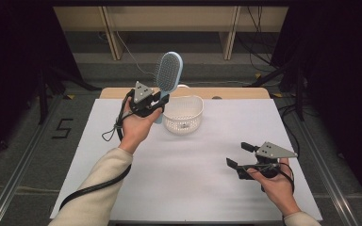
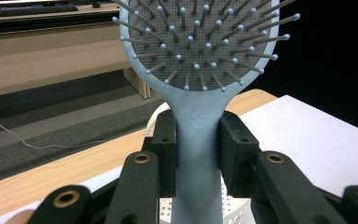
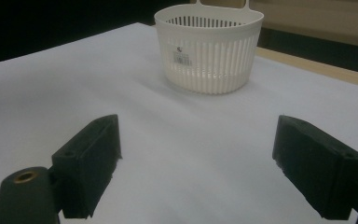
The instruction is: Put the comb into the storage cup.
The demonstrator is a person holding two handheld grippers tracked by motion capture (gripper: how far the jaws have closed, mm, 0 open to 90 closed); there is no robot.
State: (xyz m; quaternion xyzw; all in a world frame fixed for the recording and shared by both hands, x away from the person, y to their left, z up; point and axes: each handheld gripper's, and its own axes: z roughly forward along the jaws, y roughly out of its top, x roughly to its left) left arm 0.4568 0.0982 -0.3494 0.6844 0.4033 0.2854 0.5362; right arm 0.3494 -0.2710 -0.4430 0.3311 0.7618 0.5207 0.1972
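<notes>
I am holding the light blue paddle hairbrush (image 1: 166,75) in the left tongs (image 1: 156,104); both pads are pressing on the handle just below the brush head, one on each side, as the left gripper view is showing (image 2: 196,140). The brush is standing nearly upright, head up and leaning slightly toward the far side of the counter (image 1: 188,155), bristle face toward the tongs' camera, grey bristles with small ball tips. Its handle is running down between the jaws and out past the bottom of that view.

Taking the white slotted basket (image 1: 184,114) as my landmark: the brush is hovering just left of the basket and above its rim, lifted off the counter, the handle's lower end showing beside the basket's left wall. In the left gripper view the basket's perforated wall (image 2: 235,207) is peeking out under the handle.

The right tongs (image 1: 239,155) are standing wide open with nothing between them, sitting well to the right of the basket and nearer to me, low over the white counter sheet. In the right gripper view (image 3: 196,163) the jaws are pointing toward the basket (image 3: 209,51), which is standing upright with a small label on its side and a loop handle at the far rim.
</notes>
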